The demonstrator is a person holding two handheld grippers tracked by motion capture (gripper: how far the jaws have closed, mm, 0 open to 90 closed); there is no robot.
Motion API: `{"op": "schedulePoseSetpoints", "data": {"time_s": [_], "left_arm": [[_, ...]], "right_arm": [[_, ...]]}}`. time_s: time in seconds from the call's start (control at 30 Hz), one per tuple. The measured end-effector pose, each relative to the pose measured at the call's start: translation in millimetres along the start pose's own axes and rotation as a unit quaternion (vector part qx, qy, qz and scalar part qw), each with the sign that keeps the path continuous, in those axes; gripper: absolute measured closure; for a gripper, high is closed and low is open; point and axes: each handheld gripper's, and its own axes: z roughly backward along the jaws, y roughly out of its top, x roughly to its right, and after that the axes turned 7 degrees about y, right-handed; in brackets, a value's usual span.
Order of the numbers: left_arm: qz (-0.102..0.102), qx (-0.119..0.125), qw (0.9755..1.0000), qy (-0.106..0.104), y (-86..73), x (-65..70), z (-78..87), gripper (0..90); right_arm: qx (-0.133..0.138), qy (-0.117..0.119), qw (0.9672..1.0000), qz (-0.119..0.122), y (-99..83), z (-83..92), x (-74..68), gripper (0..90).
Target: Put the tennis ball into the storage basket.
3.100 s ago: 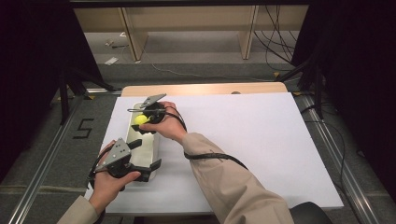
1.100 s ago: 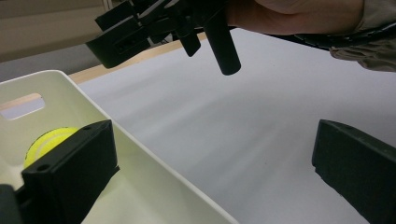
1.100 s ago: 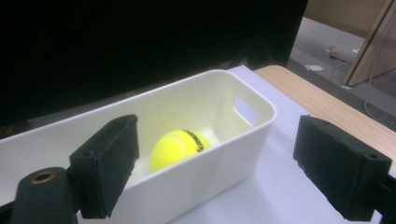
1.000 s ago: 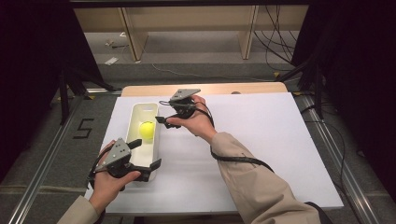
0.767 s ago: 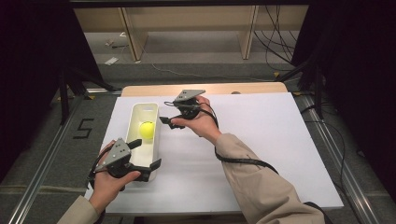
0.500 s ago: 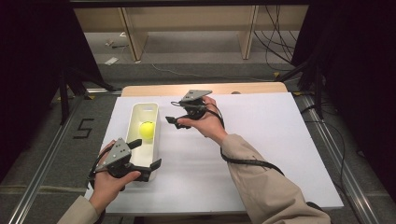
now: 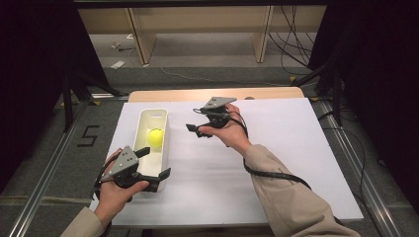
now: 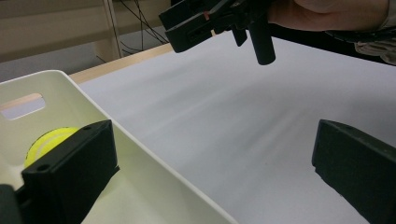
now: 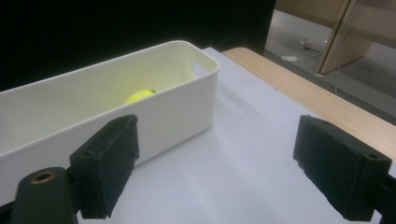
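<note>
Bin (image 7: 159, 118): smooth white plastic, slight sheen. Ball (image 7: 156, 137): fuzzy yellow felt. Surface (image 7: 296, 148): matt white sheet over pale wood edge; tool pads (image 9: 109, 163) matt black, faintly grainy.

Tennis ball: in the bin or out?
In. The tennis ball lies inside the white bin; the right gripper is empty beside it.

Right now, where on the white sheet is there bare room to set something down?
The right half of the white sheet, past the right hand-held gripper, is bare to its edges. The left strip is crowded: the white bin holding the yellow ball, with the left hand-held gripper straddling its near wall.
</note>
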Motion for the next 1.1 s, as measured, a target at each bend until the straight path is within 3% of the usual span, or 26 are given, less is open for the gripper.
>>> {"op": "schedulePoseSetpoints", "data": {"time_s": [0.57,1.1], "left_arm": [[0.000,0.000,1.0000,0.002,0.2,-0.2,-0.1,0.0],[0.000,0.000,1.0000,0.003,0.2,-0.3,0.0,0.0]], "right_arm": [[0.005,-0.027,0.9995,-0.017,-24.7,45.7,16.5,15.3],[0.010,-0.051,0.9982,-0.031,-45.0,82.7,22.8,15.4]]}}
